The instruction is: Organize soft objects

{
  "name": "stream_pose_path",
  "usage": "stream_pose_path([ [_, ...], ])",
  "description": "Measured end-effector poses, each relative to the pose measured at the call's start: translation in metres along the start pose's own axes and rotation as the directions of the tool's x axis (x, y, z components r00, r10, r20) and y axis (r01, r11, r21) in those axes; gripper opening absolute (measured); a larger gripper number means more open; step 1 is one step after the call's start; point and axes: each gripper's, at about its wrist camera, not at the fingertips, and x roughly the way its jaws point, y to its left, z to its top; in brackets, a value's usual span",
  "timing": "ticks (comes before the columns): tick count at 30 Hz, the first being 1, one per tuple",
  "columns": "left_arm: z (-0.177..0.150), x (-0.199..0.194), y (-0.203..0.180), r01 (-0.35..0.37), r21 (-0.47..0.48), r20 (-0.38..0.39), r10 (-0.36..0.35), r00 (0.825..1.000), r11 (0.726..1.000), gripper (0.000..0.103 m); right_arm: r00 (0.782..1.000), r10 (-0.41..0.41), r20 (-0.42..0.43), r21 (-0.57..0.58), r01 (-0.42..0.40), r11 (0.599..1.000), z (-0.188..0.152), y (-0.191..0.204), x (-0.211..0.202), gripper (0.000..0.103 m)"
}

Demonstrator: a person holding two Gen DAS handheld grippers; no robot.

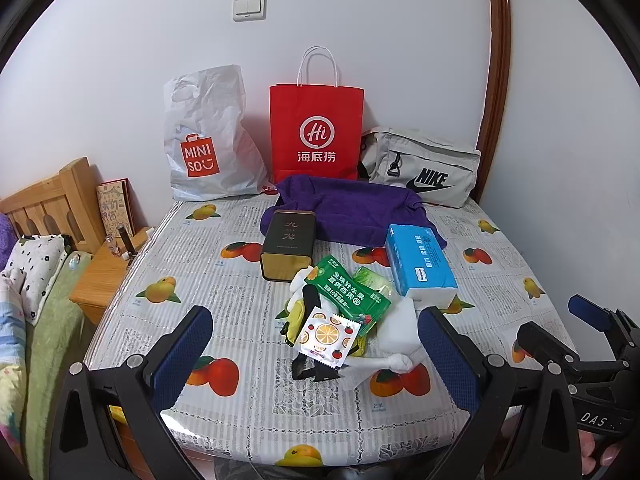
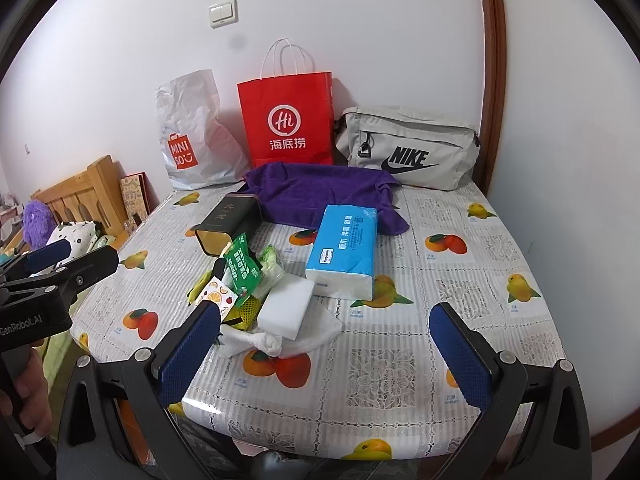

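Observation:
A heap of small things lies mid-table: a green wipes pack [image 1: 347, 288] [image 2: 241, 266], a fruit-print sachet [image 1: 329, 335] [image 2: 218, 294], a white sponge block [image 1: 398, 322] [image 2: 286, 304] and a white cloth [image 2: 280, 338]. Behind them lie a blue tissue pack [image 1: 420, 262] [image 2: 344, 246] and a purple towel [image 1: 352, 208] [image 2: 320, 196]. My left gripper [image 1: 316, 354] stands open just short of the heap, nothing between its fingers. My right gripper [image 2: 326, 344] is open too, its left finger [image 2: 192, 354] beside the heap.
A dark tea tin [image 1: 288, 244] [image 2: 228, 224] lies left of the towel. Against the wall stand a white Miniso bag [image 1: 208, 140], a red paper bag [image 1: 316, 132] and a grey Nike pouch [image 1: 424, 168]. A bed [image 1: 36, 280] and nightstand [image 1: 104, 276] are on the left.

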Motion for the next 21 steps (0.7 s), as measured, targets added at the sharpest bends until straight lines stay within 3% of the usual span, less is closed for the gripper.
stream_pose_path([
  [21, -0.0027, -0.0002, -0.0004, -0.002, -0.001, -0.002, 0.002, 1.0, 1.0, 0.103, 1.0, 0.001, -0.001, 0.002, -0.001, 1.0, 0.0, -0.0005, -0.0009, 0.103],
])
